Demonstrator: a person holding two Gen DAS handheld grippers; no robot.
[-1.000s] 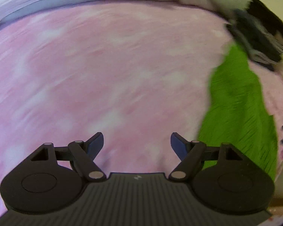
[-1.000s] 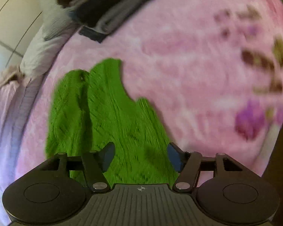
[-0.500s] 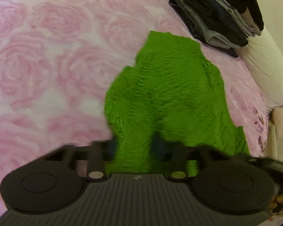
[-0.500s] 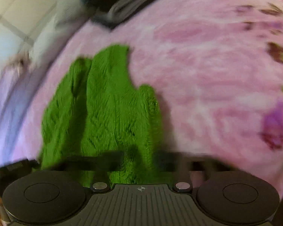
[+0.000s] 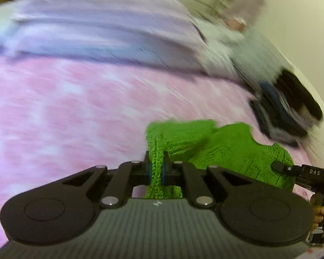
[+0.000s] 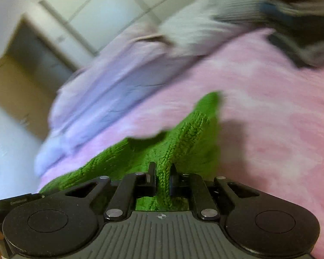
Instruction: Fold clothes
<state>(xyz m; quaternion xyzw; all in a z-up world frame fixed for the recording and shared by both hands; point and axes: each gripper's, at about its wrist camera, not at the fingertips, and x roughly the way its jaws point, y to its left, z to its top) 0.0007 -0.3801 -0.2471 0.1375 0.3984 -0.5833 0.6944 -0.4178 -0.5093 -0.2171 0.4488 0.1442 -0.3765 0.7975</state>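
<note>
A bright green knitted garment lies on a pink rose-patterned blanket. My left gripper is shut on a bunched edge of the knit, which stands up between its blue pads. My right gripper is likewise shut on another edge of the green garment, lifting it into a ridge. The right-hand tool shows at the right border of the left wrist view, with a hand on it. Both views are motion-blurred.
A stack of folded dark clothes sits at the far right of the bed. Lilac bedding and a pale pillow lie along the far side. Cupboard doors and a wall stand beyond.
Both grippers were open a second ago; they came down onto the green garment, shut on its edges and now lift it off the blanket.
</note>
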